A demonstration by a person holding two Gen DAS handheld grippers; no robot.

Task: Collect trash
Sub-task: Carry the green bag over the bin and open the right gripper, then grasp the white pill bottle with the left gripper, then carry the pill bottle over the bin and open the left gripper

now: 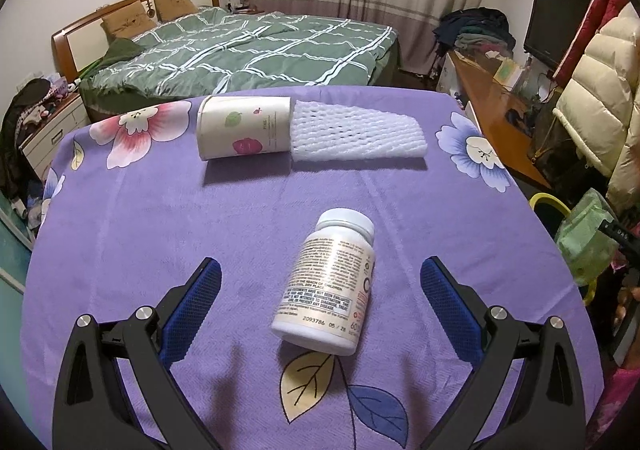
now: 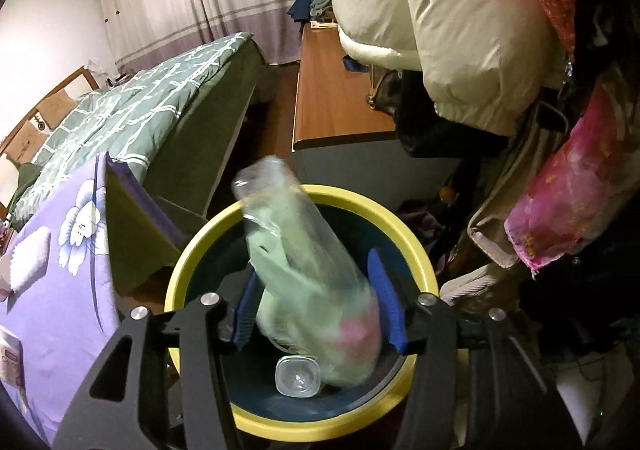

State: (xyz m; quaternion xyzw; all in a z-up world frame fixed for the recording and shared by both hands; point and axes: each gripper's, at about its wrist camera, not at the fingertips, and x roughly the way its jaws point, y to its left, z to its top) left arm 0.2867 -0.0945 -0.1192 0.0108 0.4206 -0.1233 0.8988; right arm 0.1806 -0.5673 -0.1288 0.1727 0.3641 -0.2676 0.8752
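Bedroom table [image 1: 120, 218] under purple cloth: left gripper [image 1: 320, 282] open astride lying pill bottle [image 1: 326, 286] for pickup; right gripper [image 2: 316, 300] parted over yellow-rimmed bin [image 2: 416, 250], blurred plastic bag [image 2: 308, 270] loose between pads, apparently dropping.

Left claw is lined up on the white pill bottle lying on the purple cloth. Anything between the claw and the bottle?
Nothing visible. The left claw is open, and the pill bottle lies on its side on the purple cloth between the two fingers. The paper cup and foam net lie beyond it.
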